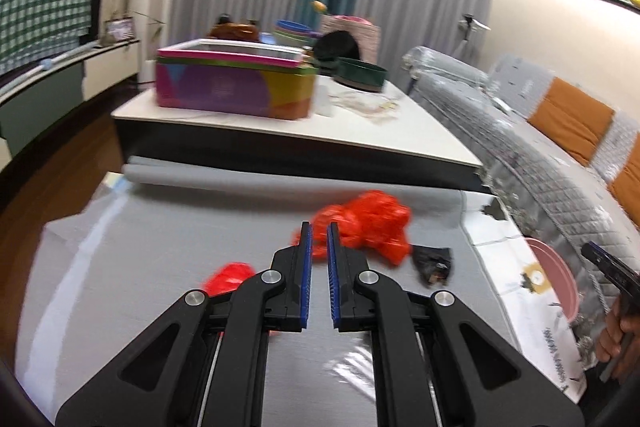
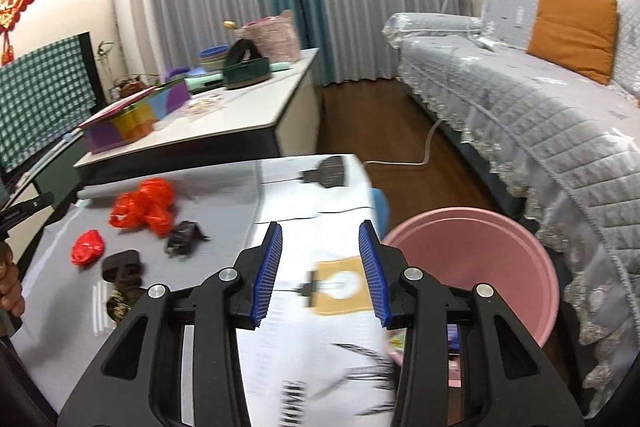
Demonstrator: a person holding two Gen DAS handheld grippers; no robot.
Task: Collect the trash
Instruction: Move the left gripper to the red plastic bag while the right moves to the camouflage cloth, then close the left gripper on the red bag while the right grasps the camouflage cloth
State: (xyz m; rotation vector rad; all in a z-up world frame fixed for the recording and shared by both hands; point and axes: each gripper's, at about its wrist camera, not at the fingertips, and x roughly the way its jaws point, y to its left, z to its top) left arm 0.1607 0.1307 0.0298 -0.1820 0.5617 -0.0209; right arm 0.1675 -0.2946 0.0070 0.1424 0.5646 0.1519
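Ahead, your left gripper point(image 1: 319, 233), jaws nearly closed and empty, faces the red plastic bag point(image 1: 366, 227) at centre frame on the grey mat point(image 1: 160, 247). Rightward, your right gripper point(image 2: 320, 241) stands partly open and empty over the printed sheet point(image 2: 320, 195); the pink bin point(image 2: 480, 247) sits at lower right, beside the table edge.

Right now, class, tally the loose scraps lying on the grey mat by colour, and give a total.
Red: 2, the big crumpled red bag and the small red wad.
Dark: 2, the black crumpled wrapper and the dark wrapper near the mat's front.
Total: 4
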